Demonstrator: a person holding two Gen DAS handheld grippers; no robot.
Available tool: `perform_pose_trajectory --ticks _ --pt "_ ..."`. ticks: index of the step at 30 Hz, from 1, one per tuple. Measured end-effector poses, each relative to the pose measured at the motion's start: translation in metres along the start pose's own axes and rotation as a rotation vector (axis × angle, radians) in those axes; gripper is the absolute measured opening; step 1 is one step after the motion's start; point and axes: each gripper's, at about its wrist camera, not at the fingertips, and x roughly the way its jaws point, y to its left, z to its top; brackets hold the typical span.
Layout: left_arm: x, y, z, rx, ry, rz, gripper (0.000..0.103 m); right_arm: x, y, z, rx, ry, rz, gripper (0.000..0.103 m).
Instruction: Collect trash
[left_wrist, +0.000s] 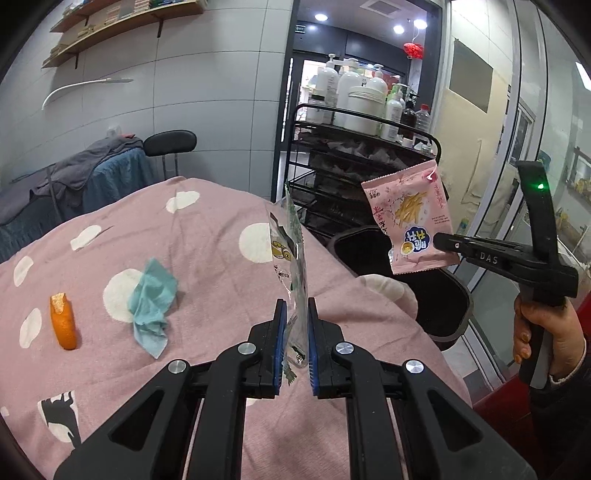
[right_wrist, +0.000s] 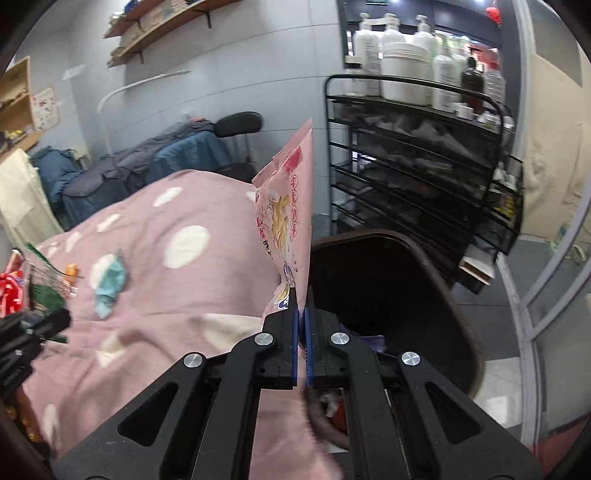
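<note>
My left gripper (left_wrist: 296, 310) is shut on a clear, green-edged snack wrapper (left_wrist: 290, 251), held upright over the pink spotted bedspread (left_wrist: 207, 236). My right gripper (right_wrist: 302, 306) is shut on a pink snack bag (right_wrist: 286, 210), which rises edge-on above the dark bin (right_wrist: 406, 280). In the left wrist view that pink bag (left_wrist: 413, 218) hangs over the bin (left_wrist: 439, 295), clamped by the right gripper (left_wrist: 441, 243), with a hand (left_wrist: 535, 332) on its handle. An orange peel (left_wrist: 63, 321) and a crumpled blue tissue (left_wrist: 151, 299) lie on the bedspread.
A black wire cart (left_wrist: 351, 155) loaded with white bottles (left_wrist: 354, 92) stands behind the bin. A black chair (left_wrist: 170, 142) and a table draped in blue and grey cloth (left_wrist: 74, 181) sit beyond the bed. Glass doors (left_wrist: 532, 155) run along the right.
</note>
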Motion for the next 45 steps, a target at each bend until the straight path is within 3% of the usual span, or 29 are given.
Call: perform_pose_trajectory --ticks 10,18,21,23,28,32,45 --pt "0.014 -0.028 0.008 0.049 0.018 -0.053 0.011 0.057 -0.066 -0.029 0.084 0.135 -0.124 0.004" --pt "0.023 -0.045 0.012 0.073 0.035 -0.082 0.011 0.100 -0.086 -0.046 0.110 0.239 -0.177 0.005" --pt "0.026 -0.049 0.014 0.079 0.040 -0.094 0.011 0.111 -0.088 -0.052 0.123 0.267 -0.185 0.020" --pt "0.028 -0.052 0.015 0.084 0.044 -0.101 0.011 0.114 -0.088 -0.055 0.133 0.272 -0.183 0.054" --pt "0.032 -0.060 0.016 0.105 0.051 -0.111 0.011 0.109 -0.086 -0.059 0.143 0.250 -0.171 0.058" --pt "0.039 -0.066 0.019 0.113 0.057 -0.124 0.011 0.094 -0.081 -0.059 0.147 0.212 -0.167 0.071" --pt "0.073 -0.101 0.031 0.148 0.107 -0.205 0.011 0.021 -0.068 -0.065 0.155 0.048 -0.117 0.090"
